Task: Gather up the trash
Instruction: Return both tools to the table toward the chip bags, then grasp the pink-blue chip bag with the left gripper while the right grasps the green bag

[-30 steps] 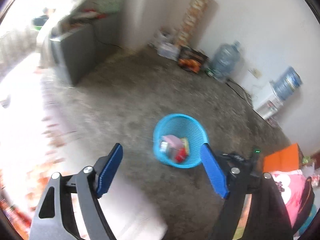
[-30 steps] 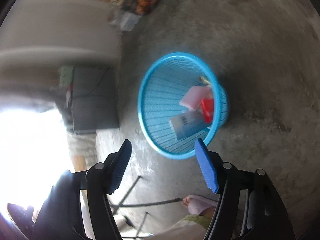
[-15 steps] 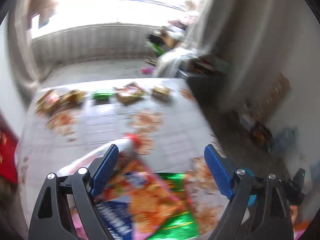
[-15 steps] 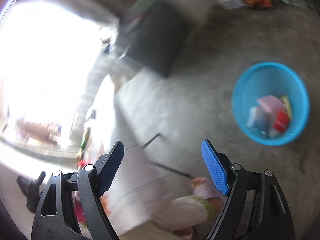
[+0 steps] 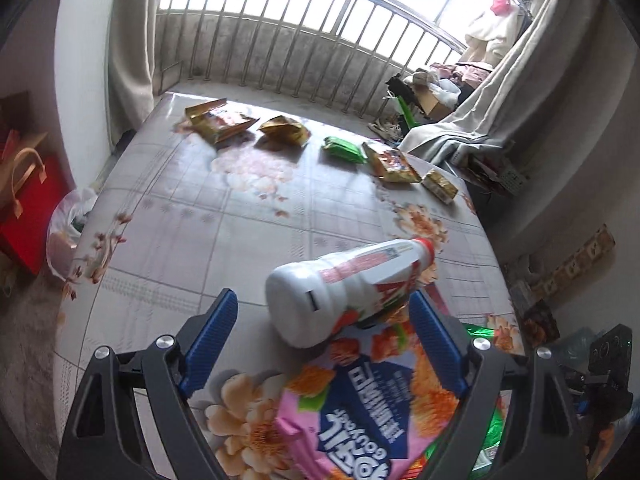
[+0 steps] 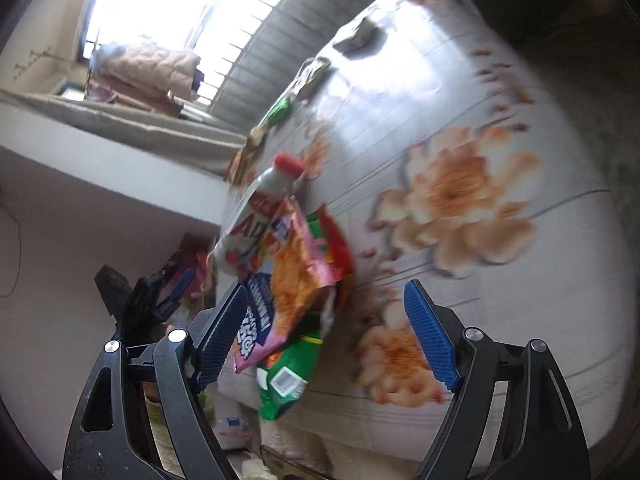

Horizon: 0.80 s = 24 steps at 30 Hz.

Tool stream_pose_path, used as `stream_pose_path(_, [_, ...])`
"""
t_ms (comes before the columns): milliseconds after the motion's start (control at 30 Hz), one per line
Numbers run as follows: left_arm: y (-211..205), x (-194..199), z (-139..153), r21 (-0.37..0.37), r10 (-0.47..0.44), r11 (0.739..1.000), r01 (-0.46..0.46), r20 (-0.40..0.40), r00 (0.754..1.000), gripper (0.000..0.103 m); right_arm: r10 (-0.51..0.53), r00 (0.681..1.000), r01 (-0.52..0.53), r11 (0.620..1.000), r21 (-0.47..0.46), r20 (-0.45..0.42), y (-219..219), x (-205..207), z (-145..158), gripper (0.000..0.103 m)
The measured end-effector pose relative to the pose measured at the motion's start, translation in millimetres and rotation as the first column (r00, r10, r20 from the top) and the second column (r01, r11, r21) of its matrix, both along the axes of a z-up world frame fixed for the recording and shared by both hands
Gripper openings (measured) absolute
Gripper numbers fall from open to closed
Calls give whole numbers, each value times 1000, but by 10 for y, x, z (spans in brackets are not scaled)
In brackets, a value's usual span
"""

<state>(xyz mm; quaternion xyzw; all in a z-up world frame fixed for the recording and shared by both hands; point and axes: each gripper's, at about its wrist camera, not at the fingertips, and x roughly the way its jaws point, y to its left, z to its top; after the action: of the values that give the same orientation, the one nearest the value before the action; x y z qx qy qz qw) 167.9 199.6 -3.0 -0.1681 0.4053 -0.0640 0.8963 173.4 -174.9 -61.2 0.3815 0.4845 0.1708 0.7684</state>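
Note:
A white bottle [image 5: 344, 280] with a red cap lies on its side on the flowered table [image 5: 240, 216]. Its neck rests on a pink snack bag [image 5: 360, 400], which overlaps a green bag [image 5: 492, 428]. My left gripper [image 5: 324, 312] hovers open over them, the bottle's base between its blue pads [image 5: 212, 328] without contact. In the tilted right wrist view the bottle [image 6: 256, 208], pink bag [image 6: 296, 272] and green bag [image 6: 288, 376] sit near the table's [image 6: 520, 100] edge. My right gripper [image 6: 324, 296] is open and empty above them.
Several wrappers lie along the table's far side: gold ones [image 5: 216, 120], a green packet [image 5: 344, 148] and a small box [image 5: 440, 186]. A red bag [image 5: 28, 208] and a white plastic bag [image 5: 64, 232] stand on the floor at the left. Railings and curtains are behind.
Both views have swung away from the blue basket on the floor to the table. The bottle and snack bags now lie under the two grippers, and the basket is out of view.

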Motion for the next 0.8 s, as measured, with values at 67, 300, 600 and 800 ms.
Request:
stream_pose_path(67, [93, 16, -46, -19, 8, 1000, -8, -11, 1000, 85, 22, 1000, -22, 1000, 4, -11, 120, 33, 14, 77])
stream_pose_path(300, [219, -24, -61, -39, 12, 999, -12, -1, 1000, 85, 18, 1000, -19, 998, -54, -16, 275, -19, 150, 77])
stream_pose_path(600, [234, -165, -178, -61, -11, 998, 9, -25, 1000, 85, 38, 993, -47, 996, -80, -113, 456, -188, -122, 77])
stream_pose_path(800, [196, -306, -288, -63, -34, 998, 31, -52, 998, 81, 101, 984, -111, 992, -58, -149, 642, -278, -206, 64])
